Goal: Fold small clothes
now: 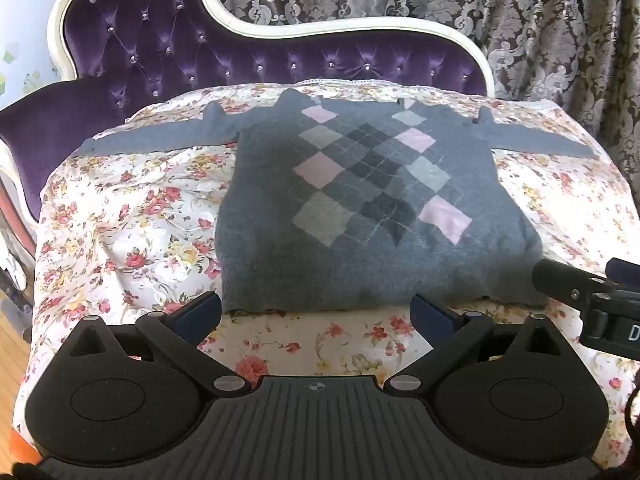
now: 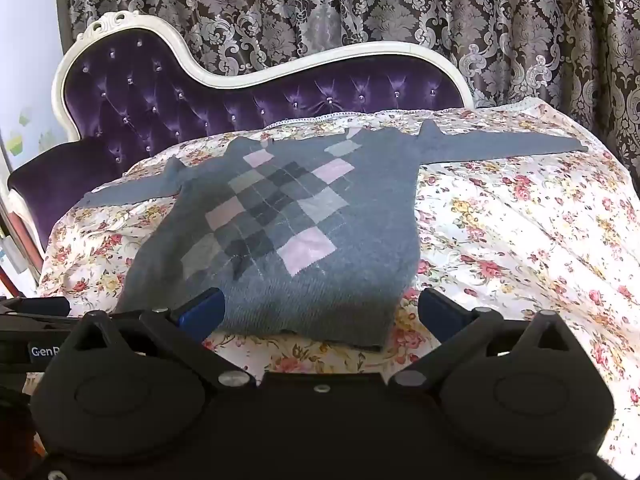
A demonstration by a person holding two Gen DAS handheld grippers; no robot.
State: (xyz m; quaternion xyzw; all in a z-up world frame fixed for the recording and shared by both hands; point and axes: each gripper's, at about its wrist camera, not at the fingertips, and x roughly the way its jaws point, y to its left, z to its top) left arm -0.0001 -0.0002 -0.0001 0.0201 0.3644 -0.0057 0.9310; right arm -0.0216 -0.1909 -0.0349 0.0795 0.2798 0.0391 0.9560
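Both tongs stand wide open and hold nothing: the left gripper [image 1: 316, 312] and the right gripper [image 2: 322, 308] hover just before the near hem of the grey sweater [image 1: 360, 200], which lies flat, sleeves spread, on the flowered sheet [image 1: 120, 220] beyond them.

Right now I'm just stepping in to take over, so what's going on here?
A person holds two grippers over a grey argyle sweater laid flat, sleeves out, on a floral sheet. The left gripper and right gripper both hover open near the bottom hem. Nothing is gripped and no fold is made yet.
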